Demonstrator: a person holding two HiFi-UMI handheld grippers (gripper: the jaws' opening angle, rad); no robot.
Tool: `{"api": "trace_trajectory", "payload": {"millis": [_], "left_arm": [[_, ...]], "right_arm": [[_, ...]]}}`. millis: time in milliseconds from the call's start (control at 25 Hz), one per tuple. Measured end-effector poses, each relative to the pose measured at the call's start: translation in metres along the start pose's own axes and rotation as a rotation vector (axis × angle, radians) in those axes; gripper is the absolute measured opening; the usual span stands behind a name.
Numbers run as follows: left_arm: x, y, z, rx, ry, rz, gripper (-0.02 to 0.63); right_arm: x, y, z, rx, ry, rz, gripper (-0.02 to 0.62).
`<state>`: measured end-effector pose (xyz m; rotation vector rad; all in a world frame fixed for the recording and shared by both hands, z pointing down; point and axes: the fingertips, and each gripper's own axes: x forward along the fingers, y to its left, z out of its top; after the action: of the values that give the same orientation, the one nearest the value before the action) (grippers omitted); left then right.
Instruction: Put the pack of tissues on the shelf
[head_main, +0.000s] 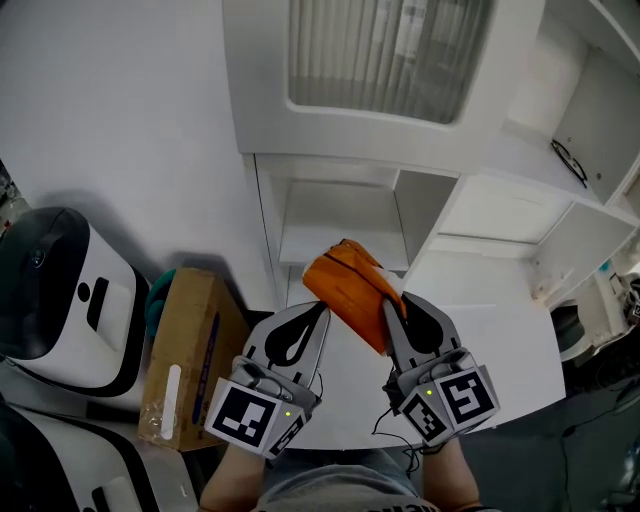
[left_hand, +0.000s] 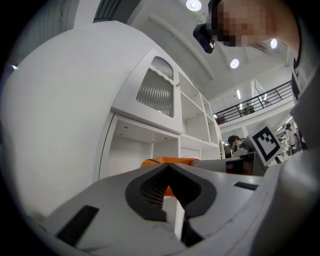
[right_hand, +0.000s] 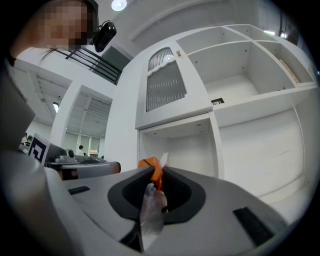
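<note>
right gripper (head_main: 396, 302): clamped on tissue pack (head_main: 346, 280) edge | left gripper (head_main: 321, 307): jaws together, beside pack

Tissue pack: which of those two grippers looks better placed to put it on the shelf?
Right. The right gripper is clamped on the tissue pack by its wrapper and faces the open shelf. The left gripper is shut, holding nothing, beside the pack.

Head cam looks steeply down: left gripper (head_main: 316, 312) at 7 o'clock, right gripper (head_main: 398, 305) at 5, shelf unit (head_main: 340, 215) at 12. Each gripper cam rides close behind its own jaws, facing about level. All three catch that shelf unit and the pack of tissues (head_main: 345, 285).
</note>
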<state>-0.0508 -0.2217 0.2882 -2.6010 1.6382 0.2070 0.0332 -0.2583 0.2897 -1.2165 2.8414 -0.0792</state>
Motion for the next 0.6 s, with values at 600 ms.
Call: {"api": "trace_trajectory", "payload": {"millis": [600], "left_arm": [[-0.007,0.015,0.003,0.026,0.004,0.153,0.040]], "right_arm": [[0.029,-0.017,0.010,-0.015,-0.015,0.084,0.055]]}}
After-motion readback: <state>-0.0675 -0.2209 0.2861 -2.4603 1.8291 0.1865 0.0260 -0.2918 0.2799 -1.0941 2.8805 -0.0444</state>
